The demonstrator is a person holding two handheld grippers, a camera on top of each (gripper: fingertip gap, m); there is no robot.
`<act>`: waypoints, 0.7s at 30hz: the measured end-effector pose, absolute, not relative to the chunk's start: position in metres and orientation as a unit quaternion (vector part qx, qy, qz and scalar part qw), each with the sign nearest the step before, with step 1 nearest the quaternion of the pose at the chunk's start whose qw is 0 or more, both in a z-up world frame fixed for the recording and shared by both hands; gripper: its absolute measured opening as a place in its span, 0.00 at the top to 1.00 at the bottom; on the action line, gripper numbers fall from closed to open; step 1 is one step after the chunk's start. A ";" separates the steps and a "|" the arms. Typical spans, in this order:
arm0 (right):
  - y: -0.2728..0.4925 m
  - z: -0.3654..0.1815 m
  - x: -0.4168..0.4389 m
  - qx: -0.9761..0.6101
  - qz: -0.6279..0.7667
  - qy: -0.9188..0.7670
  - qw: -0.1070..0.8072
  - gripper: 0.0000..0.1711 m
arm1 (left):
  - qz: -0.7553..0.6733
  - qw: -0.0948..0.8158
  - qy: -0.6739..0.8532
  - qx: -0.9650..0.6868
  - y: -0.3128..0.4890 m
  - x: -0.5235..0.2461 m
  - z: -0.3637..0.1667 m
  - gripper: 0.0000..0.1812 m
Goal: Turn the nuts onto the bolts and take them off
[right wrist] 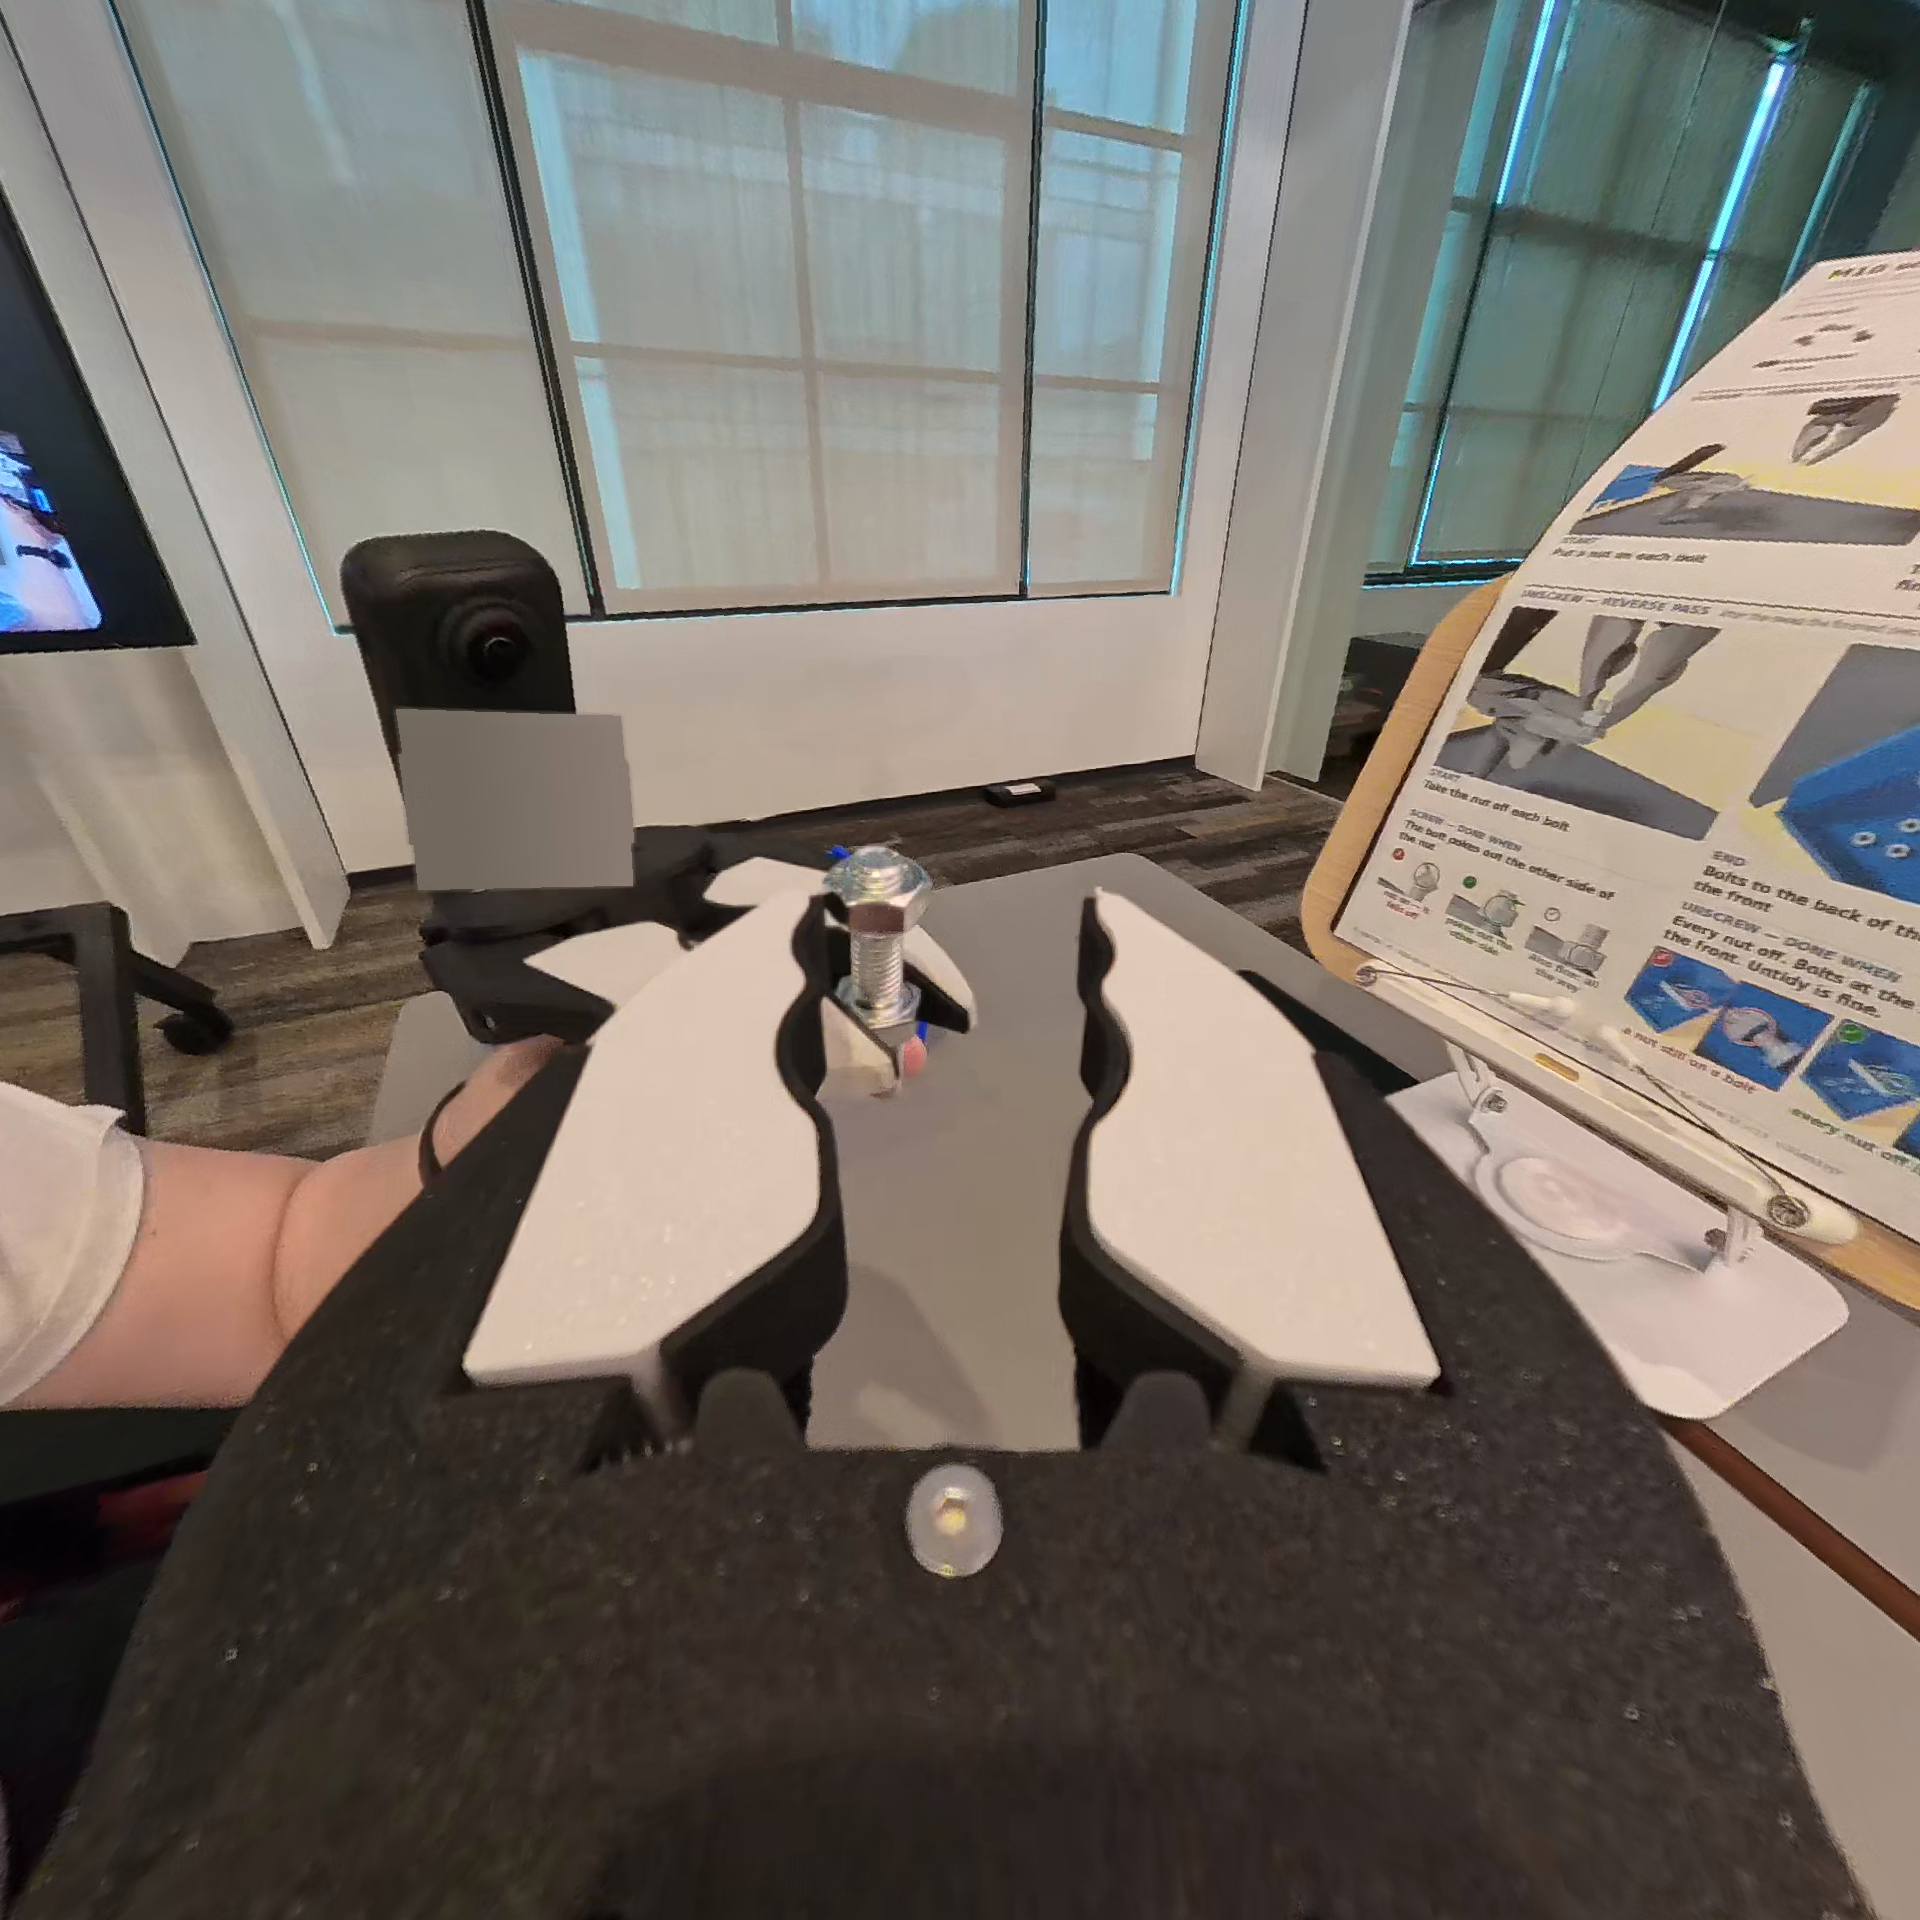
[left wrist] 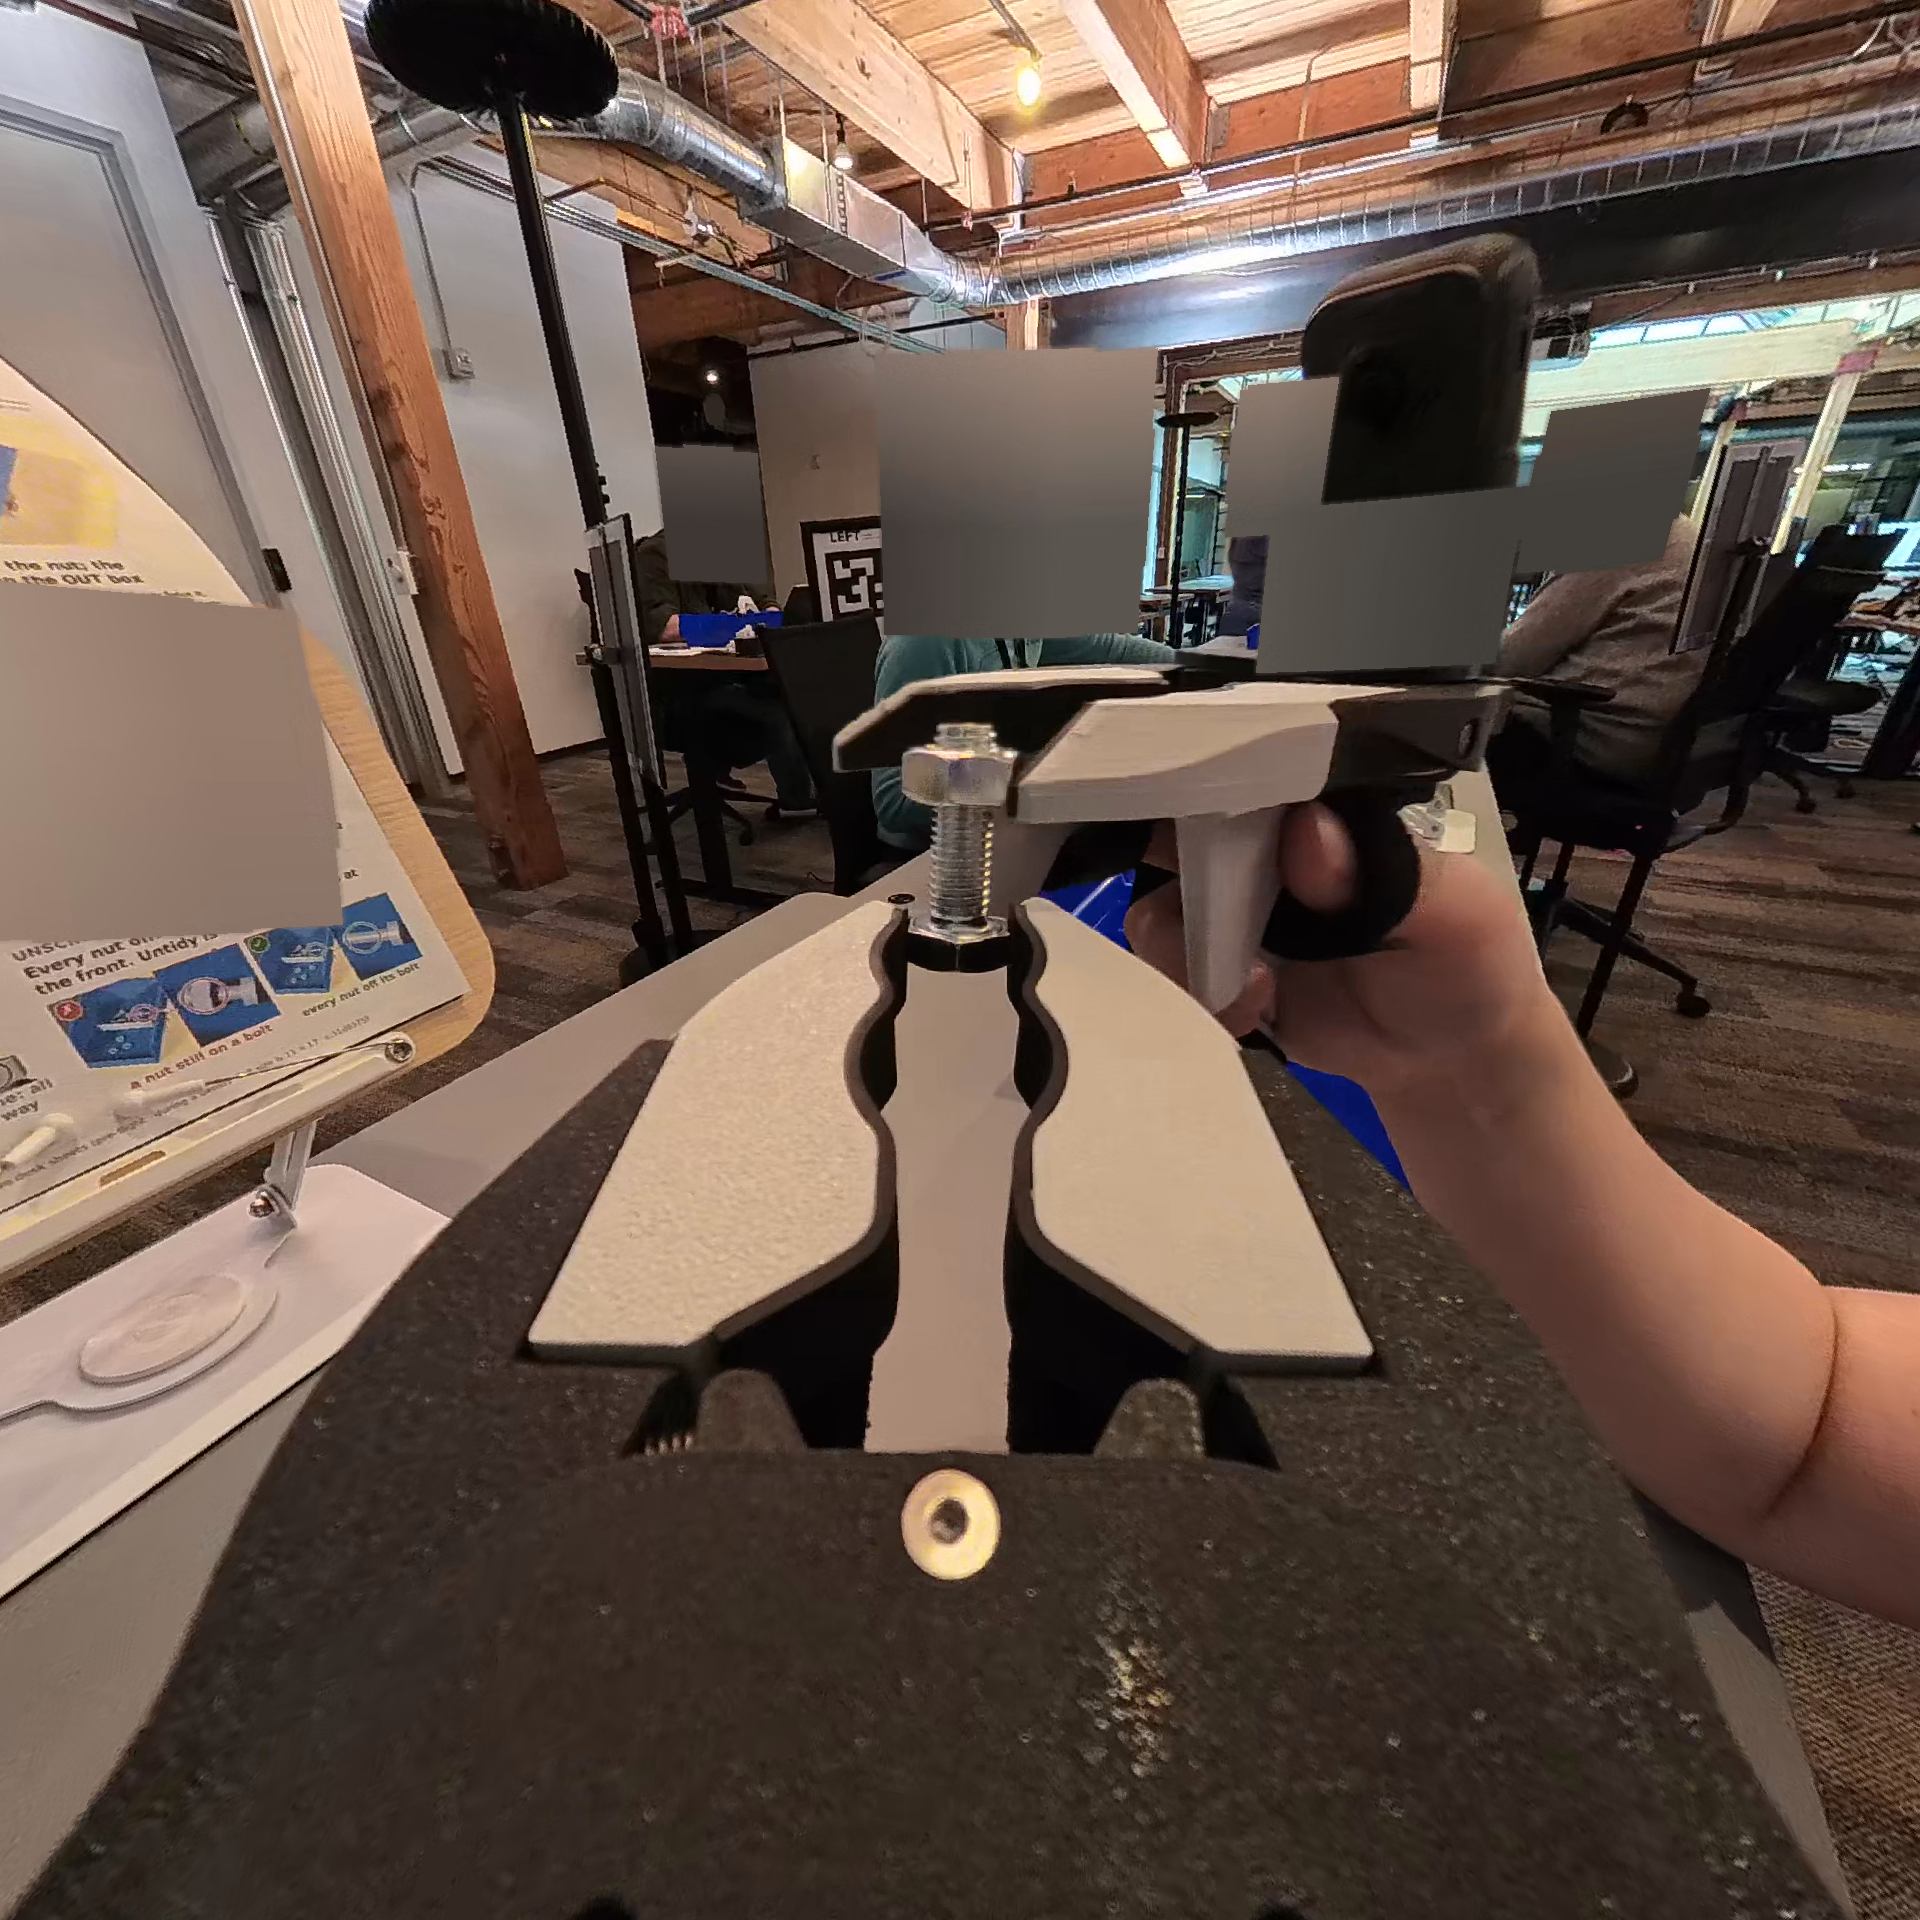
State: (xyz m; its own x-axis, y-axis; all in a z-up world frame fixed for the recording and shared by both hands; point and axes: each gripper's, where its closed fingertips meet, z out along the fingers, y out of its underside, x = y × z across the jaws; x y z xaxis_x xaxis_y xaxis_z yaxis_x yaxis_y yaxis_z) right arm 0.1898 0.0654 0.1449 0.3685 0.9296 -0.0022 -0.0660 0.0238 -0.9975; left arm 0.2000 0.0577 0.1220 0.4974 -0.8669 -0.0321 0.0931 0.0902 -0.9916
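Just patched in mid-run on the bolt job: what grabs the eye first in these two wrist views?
A shiny threaded bolt stands upright at centre, its head pinched in the tips of the left gripper, with a hex nut near its top end. The right gripper reaches in from the side, jaws open around that nut. An illustrated instruction sheet on a wooden stand leans off to one side.

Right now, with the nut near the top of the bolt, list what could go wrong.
1. The nut sits at the threaded end of the bolt, while the right tool is open around it, not clamped. One more loosening turn could probably drop it.
2. The left tool pinches the upright bolt only by its head, at its very tip. A sideways push from the right tool might tilt the bolt.
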 end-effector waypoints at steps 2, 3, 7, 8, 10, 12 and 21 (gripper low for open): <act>0.067 0.145 0.194 -0.569 0.429 -0.375 0.593 0.73 | -0.365 0.658 0.337 -0.565 0.059 0.198 0.123 0.90; 0.070 0.146 0.197 -0.570 0.435 -0.367 0.593 0.75 | -0.369 0.657 0.336 -0.564 0.059 0.197 0.124 0.90; 0.063 0.150 0.195 -0.556 0.455 -0.371 0.588 0.75 | -0.369 0.656 0.336 -0.566 0.060 0.196 0.124 0.90; 0.059 0.150 0.191 -0.553 0.454 -0.378 0.588 0.75 | -0.370 0.655 0.337 -0.566 0.059 0.197 0.123 0.90; 0.058 0.146 0.186 -0.558 0.434 -0.387 0.592 0.74 | -0.370 0.653 0.341 -0.566 0.058 0.200 0.122 0.90; 0.063 0.145 0.188 -0.564 0.413 -0.382 0.605 0.75 | -0.369 0.654 0.343 -0.564 0.056 0.201 0.122 0.90; 0.061 0.153 0.197 -0.550 0.455 -0.371 0.594 0.76 | -0.372 0.655 0.338 -0.563 0.057 0.197 0.125 0.90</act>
State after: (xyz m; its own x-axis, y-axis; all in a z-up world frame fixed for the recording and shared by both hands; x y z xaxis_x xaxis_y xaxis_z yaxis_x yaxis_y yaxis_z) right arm 0.1965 0.0614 0.1527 0.3117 0.9483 -0.0605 -0.1324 -0.0197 -0.9910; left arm 0.1974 0.0571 0.1248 0.4940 -0.8691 -0.0243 0.1064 0.0881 -0.9904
